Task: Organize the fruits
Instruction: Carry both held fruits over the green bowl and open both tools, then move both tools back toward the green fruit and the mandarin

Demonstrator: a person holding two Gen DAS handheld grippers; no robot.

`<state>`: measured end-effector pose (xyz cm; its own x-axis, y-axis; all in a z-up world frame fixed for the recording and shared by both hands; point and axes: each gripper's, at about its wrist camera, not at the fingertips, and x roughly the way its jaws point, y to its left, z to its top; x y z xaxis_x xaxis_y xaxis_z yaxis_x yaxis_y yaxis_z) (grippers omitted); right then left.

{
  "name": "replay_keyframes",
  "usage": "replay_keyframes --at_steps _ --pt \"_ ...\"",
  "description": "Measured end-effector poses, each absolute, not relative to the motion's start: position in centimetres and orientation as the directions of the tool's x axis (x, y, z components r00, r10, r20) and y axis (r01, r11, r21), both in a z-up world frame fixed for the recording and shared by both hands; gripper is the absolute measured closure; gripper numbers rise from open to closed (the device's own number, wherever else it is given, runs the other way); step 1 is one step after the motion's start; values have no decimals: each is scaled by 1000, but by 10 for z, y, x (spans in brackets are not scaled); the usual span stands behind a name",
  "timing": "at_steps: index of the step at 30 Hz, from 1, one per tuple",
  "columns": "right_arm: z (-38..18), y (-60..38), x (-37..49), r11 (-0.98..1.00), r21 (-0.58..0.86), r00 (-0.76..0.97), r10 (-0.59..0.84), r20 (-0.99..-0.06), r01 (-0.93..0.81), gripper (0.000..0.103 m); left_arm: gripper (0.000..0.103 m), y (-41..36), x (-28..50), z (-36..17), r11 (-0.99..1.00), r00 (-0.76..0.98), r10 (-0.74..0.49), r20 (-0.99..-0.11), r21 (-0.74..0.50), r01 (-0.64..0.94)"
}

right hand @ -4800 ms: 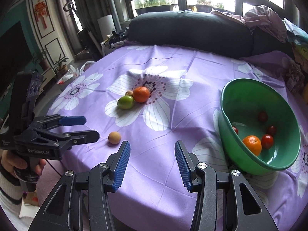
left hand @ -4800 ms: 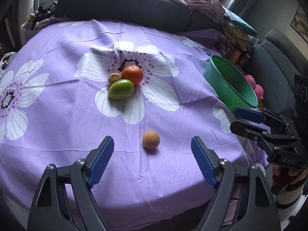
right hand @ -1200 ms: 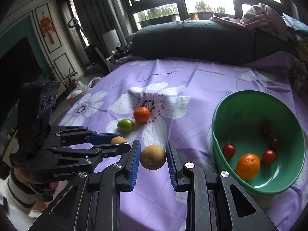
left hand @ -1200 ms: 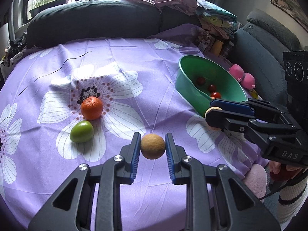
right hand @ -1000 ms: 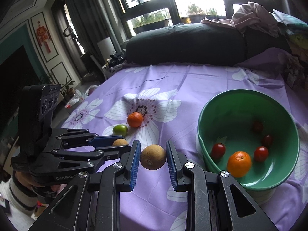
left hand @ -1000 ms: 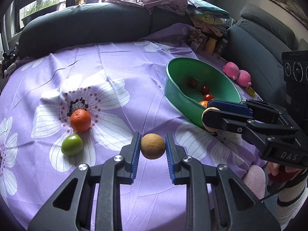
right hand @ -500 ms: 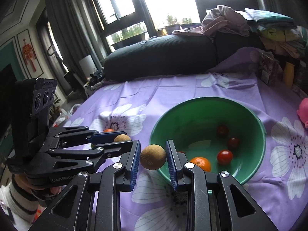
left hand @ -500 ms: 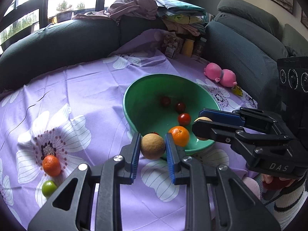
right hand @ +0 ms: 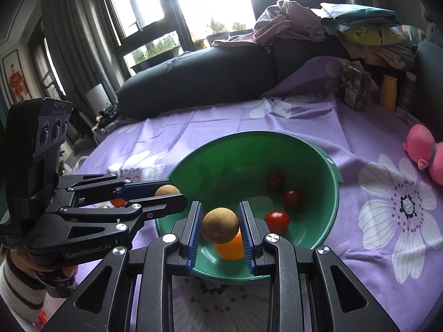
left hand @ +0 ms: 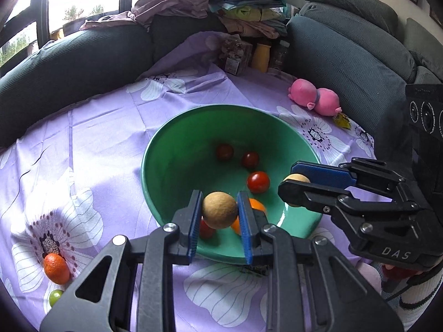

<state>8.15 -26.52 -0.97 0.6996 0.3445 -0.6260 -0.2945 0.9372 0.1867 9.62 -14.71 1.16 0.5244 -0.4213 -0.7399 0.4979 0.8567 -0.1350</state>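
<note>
The left gripper (left hand: 219,213) clamps a round tan fruit (left hand: 219,213) over the near rim of the green bowl (left hand: 177,149). The right gripper (right hand: 220,225) grips another round brown fruit (right hand: 220,225) above the bowl. Neither ball-shaped fruit shows a long axis.

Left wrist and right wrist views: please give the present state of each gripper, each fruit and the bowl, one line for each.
Left gripper: shut on a tan round fruit, above the bowl.
Right gripper: shut on a second tan fruit, also over the bowl.
Green bowl: upright on the purple cloth, holding cherry tomatoes and an orange.
Loose orange: lying on the cloth, outside the bowl.
Green fruit: on the cloth beside it.
</note>
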Motion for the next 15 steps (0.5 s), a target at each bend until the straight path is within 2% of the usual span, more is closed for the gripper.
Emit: replay_keyframes --at_steps 12,13,15 --pt "-19 -268 90 957 137 693 281 -663 -257 74 78 -155 106 -3 867 513 -382 -769 -107 486" --pt "-20 -269 90 959 137 694 275 -666 -248 74 74 -155 105 -4 867 512 -381 -769 -106 487" --pt "-21 -270 92 962 143 687 266 -676 -232 74 57 -154 105 -3 873 521 -370 -769 -97 477"
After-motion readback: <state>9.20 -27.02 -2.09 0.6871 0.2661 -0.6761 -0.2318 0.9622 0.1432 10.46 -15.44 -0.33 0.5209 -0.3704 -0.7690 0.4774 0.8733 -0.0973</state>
